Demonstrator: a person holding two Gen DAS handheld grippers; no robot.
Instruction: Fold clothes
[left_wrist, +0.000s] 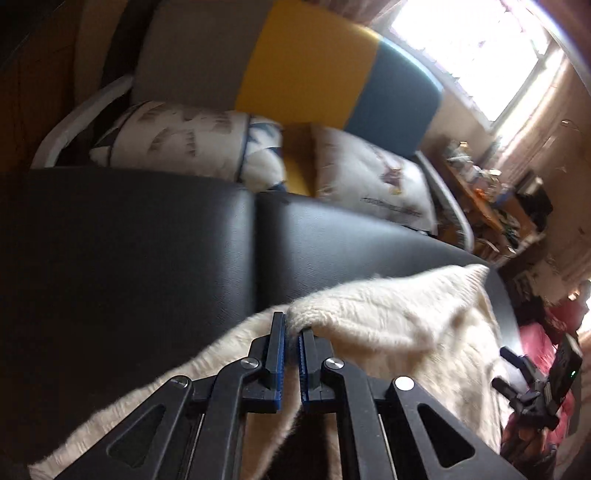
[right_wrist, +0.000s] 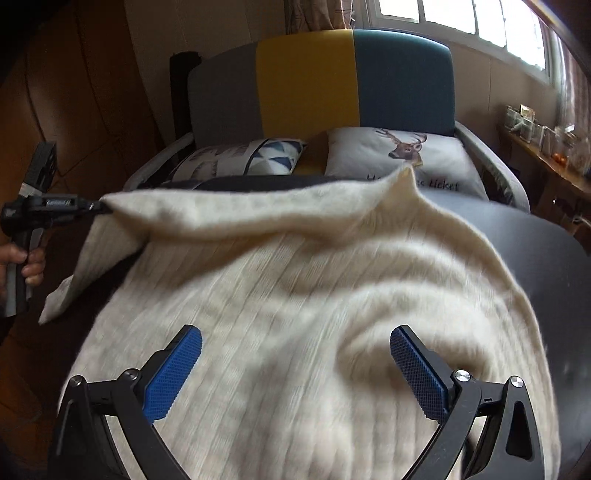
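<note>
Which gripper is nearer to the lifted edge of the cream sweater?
Left. The left gripper has its jaws shut on the lifted edge of the cream knit sweater. The right gripper hovers open above the sweater's flat middle.

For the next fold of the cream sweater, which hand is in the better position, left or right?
Left, probably. Its tongs are already shut on the sweater's edge and lifting it, while the right tongs hang open above the knit, holding nothing.

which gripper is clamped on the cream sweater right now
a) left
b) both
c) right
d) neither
a: the left gripper is pinched shut on an edge of the sweater, while the right gripper stands wide open above the knit, its pads gripping nothing.
</note>
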